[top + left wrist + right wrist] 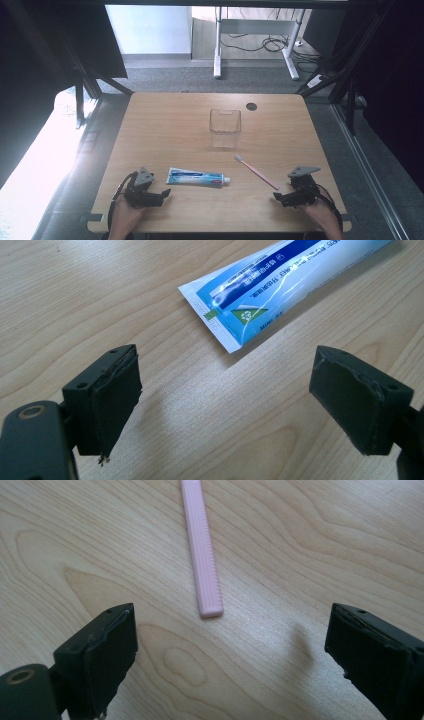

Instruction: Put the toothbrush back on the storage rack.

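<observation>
Your left claw (225,390): released, before the blue-and-white toothpaste tube (280,287), cap end cut off.
Your right claw (230,640): released, before the pink plastic toothbrush (202,550), bristles out of frame.

A lab or office test bay. The wooden table (165,125) sits inside a black metal frame (357,45). Beyond it, a white desk stand (218,47) with loose cables (270,45) on grey carpet (165,80).

toothpaste tube (198,177): blue-white | toothbrush (257,172): pink | cup (225,128): clear | table (165,125): light woodgrain
</observation>
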Demonstrator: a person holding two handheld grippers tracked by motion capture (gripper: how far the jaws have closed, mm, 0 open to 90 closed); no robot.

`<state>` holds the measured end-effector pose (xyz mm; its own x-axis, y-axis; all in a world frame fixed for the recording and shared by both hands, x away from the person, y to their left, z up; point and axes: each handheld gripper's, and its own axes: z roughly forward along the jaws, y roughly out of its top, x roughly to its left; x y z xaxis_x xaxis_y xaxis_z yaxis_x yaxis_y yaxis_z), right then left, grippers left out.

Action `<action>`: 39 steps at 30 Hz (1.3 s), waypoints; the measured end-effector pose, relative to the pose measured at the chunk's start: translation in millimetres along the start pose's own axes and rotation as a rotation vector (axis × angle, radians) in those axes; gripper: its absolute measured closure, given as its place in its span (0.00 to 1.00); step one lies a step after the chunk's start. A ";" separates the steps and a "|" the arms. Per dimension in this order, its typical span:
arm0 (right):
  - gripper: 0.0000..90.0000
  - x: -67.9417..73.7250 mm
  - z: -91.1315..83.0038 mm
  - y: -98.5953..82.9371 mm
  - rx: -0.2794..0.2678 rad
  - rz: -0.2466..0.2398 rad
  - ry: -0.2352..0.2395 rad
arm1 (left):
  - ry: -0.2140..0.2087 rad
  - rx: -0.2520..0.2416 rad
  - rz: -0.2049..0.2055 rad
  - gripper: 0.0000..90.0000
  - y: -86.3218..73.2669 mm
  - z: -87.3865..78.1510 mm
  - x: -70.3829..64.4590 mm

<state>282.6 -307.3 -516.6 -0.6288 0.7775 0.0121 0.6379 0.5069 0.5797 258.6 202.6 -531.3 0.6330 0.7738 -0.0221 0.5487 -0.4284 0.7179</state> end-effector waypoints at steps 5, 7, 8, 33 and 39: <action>0.14 1.7 1.4 7.2 0.032 0.002 0.038 | 0.000 -0.001 -0.001 0.15 0.1 -0.1 0.1; 0.14 3.4 2.3 10.8 0.055 -0.009 0.036 | 0.001 0.000 0.000 0.15 0.2 -0.1 0.2; 0.15 3.9 3.0 13.1 0.067 -0.012 0.036 | 0.000 0.000 0.000 0.15 0.2 -0.1 0.3; 0.45 10.5 25.3 71.4 0.323 -0.081 0.072 | -0.001 0.000 0.010 0.15 1.0 -1.4 0.9; 0.50 12.9 33.0 86.5 0.359 -0.090 0.074 | 0.000 -0.002 0.011 0.15 1.1 -2.1 1.0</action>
<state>344.3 -241.2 -493.2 -0.7115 0.7015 0.0404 0.6857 0.6805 0.2584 258.7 203.9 -529.1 0.6391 0.7690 -0.0146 0.5408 -0.4358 0.7195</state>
